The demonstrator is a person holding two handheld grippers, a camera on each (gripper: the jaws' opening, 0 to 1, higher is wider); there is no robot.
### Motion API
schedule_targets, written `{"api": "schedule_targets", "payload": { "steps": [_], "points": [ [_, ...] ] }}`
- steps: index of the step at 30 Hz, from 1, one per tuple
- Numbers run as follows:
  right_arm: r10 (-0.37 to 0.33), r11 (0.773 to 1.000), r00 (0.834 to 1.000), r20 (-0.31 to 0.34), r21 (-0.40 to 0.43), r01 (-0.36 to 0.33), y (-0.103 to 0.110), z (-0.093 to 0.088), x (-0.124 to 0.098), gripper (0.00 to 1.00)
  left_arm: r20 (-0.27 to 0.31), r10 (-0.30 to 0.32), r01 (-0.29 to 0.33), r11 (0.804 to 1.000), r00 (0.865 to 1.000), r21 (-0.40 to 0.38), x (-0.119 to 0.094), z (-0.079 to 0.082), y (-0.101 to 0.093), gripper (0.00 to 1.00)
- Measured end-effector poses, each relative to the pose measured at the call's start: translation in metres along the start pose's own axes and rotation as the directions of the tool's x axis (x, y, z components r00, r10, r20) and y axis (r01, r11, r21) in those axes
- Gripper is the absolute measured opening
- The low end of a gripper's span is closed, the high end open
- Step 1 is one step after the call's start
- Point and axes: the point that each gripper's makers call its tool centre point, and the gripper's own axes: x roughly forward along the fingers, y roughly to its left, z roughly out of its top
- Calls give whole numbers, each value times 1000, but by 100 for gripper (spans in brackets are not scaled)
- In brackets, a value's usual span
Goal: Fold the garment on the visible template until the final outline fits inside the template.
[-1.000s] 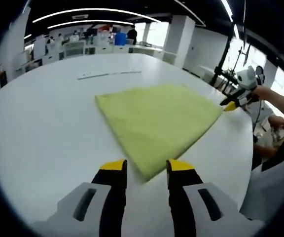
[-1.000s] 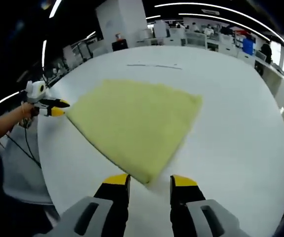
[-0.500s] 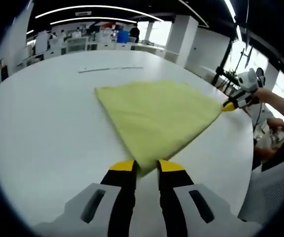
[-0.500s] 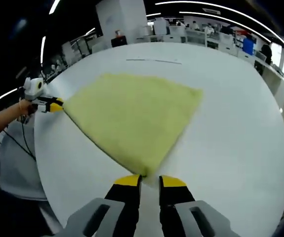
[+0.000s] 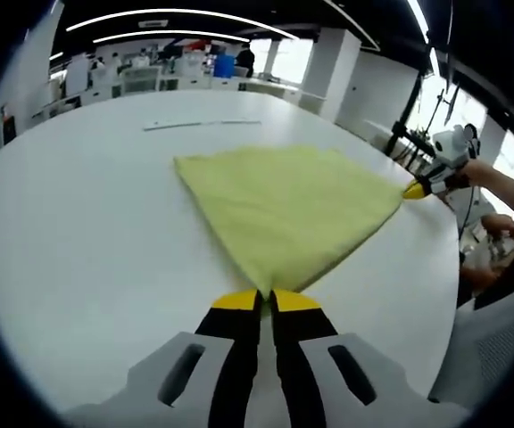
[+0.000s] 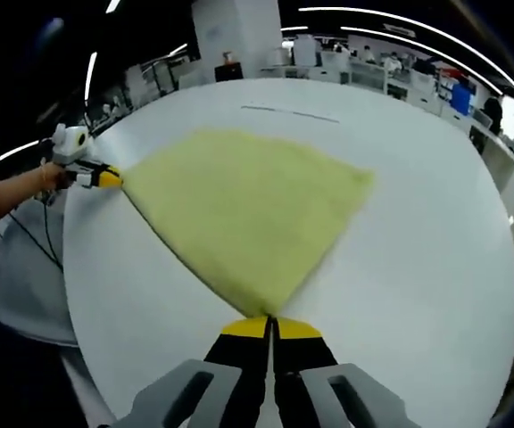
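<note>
On the white table, left gripper view: the yellow cloth lies flat, and the left gripper has its jaws pressed together on the near corner. Right gripper pinches the far corner. Right gripper view: its jaws are clamped on the cloth's near corner; the left gripper's yellow tips meet the opposite corner.

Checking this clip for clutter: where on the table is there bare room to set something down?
The white table is bare beside the yellow cloth, and between the cloth and the thin line at the far side. The two near cloth corners are crowded: the left tool and right tool each pinch one.
</note>
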Motion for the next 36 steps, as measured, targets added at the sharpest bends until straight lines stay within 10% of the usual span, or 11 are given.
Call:
{"api": "schedule_targets", "payload": {
  "steps": [9,36],
  "points": [
    [-22,992,1000,22,-126,24,0,12,-9,0,-2,2,-2,1000,1000,14,-1,2,-1,1],
    [7,1000,1000,-5,-30,-7,20,-30,-18,0,-23,-15,15,1000,1000,1,-16,-20,-23,0]
  ]
}}
